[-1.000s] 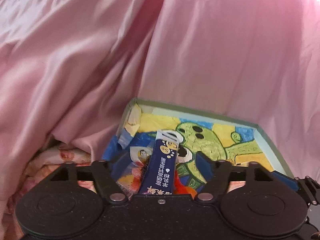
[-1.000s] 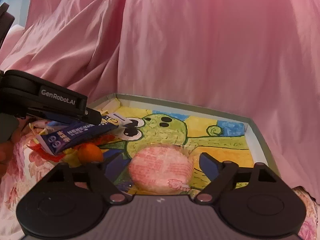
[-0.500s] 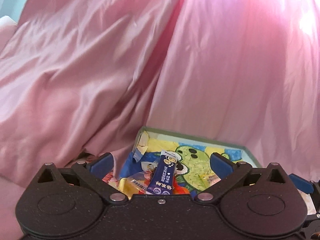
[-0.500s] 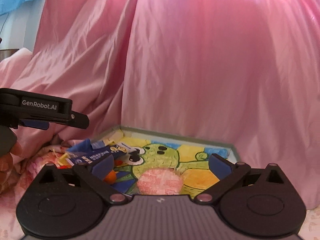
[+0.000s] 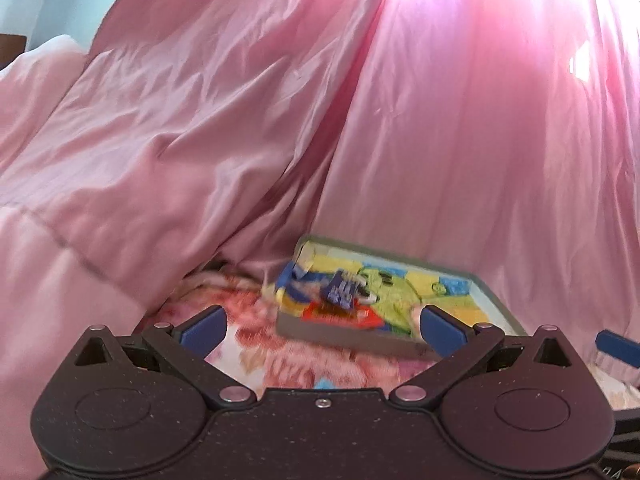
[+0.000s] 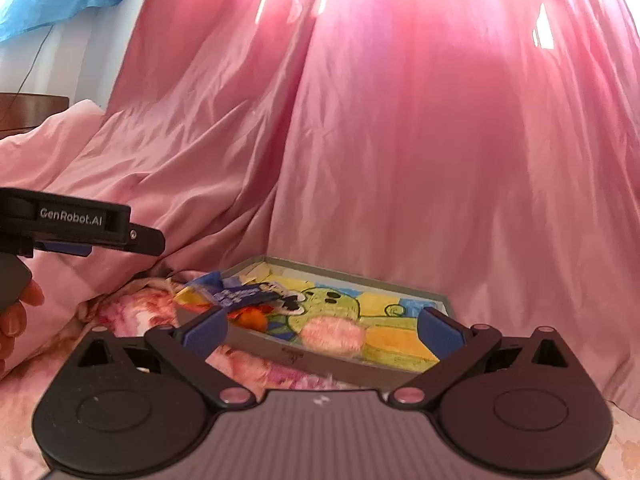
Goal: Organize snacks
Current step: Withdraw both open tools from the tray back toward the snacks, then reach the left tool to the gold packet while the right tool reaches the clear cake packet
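Snacks sit in the shallow grey tray [image 6: 352,368] with the green cartoon drawing inside. At the tray's left end, a dark blue stick packet [image 6: 244,295] lies on a small pile, its long axis running roughly left-right in my right view, though it's blurry. A round pink snack [image 6: 332,335] rests near the tray's front wall. Tray's on a floral bedspread [image 5: 256,340], pink curtain [image 6: 400,140] right behind it. My left gripper [image 5: 322,322] and right gripper [image 6: 324,330] are both spread wide, nothing held.

Black speckled left gripper [image 5: 322,322], grey ribbed right gripper [image 6: 323,327], blue pads, silver screws, white "GenRobot.AI" lettering
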Motion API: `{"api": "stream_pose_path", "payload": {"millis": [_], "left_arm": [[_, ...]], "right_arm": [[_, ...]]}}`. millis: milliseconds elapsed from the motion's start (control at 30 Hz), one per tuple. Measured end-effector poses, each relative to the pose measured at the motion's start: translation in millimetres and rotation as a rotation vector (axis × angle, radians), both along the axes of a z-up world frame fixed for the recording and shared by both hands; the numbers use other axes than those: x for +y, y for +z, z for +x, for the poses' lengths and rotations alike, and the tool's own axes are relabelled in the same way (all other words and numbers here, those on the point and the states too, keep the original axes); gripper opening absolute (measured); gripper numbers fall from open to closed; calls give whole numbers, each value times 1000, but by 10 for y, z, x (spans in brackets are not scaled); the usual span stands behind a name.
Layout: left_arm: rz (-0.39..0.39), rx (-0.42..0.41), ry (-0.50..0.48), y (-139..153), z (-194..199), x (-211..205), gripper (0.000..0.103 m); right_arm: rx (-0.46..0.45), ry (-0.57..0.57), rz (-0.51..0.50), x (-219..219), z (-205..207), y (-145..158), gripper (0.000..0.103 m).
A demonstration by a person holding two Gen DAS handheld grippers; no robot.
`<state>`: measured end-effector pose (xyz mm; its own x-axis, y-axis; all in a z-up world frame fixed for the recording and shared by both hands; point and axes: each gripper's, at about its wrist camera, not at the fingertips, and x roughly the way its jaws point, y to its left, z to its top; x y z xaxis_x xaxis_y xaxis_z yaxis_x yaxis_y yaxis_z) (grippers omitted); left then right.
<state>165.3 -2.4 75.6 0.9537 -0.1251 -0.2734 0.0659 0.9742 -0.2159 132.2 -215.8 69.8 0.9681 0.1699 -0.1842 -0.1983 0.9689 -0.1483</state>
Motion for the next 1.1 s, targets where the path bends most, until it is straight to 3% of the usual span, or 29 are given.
{"api": "stream_pose_path", "payload": {"millis": [233, 500, 867, 1100], "left_arm": [[58, 17, 7, -285, -507, 123, 102], [108, 56, 1, -613, -909, 177, 102], [128, 154, -59, -977, -996, 100, 102], [130, 198, -87, -1111, -1015, 64, 102]], "right_arm": [[19, -2, -20, 24, -456, -156, 103], [128, -34, 5, -27, -808, -452, 103], [282, -64, 21, -112, -911, -803, 103], [327, -71, 4, -109, -889, -879, 103]]}}
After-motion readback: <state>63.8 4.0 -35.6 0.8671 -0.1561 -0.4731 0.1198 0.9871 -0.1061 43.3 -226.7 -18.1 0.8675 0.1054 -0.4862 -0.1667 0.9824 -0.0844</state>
